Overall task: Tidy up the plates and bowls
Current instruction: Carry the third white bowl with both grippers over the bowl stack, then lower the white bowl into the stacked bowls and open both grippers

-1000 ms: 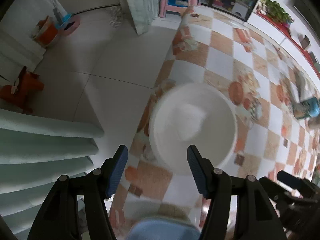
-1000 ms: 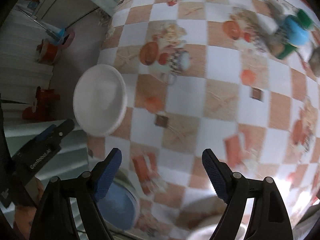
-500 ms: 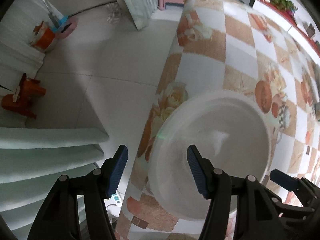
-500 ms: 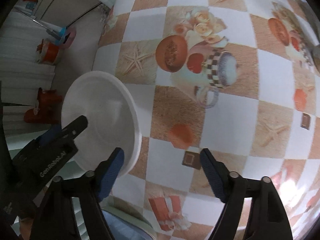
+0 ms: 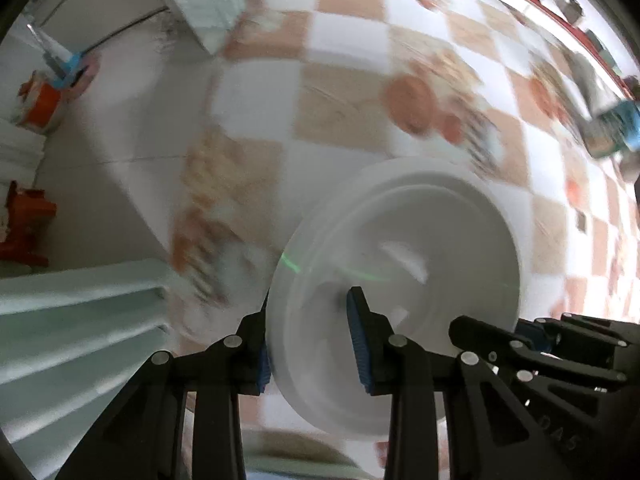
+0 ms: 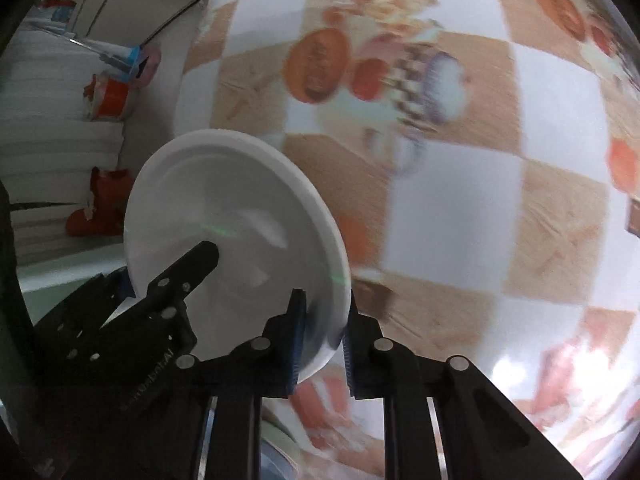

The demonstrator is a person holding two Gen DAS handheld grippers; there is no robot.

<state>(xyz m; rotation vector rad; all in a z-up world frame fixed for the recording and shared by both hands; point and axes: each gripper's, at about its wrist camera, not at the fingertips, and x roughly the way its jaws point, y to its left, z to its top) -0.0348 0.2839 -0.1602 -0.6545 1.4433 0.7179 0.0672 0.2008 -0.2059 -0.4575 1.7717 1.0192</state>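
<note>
**Two pairs of fingers pinch one white plate**

The left gripper (image 5: 310,334) has its fingers (image 5: 360,340) clamped on the rim of a white plate (image 5: 420,264) at about seven o'clock. The right gripper (image 6: 322,336) pinches the opposite rim near five o'clock. The plate appears lifted and tilted above the checkered desk (image 6: 500,208), near its left edge. Gripping both sides likely steadies it for carrying to a stack. Motion blur hides finer detail.
</note>
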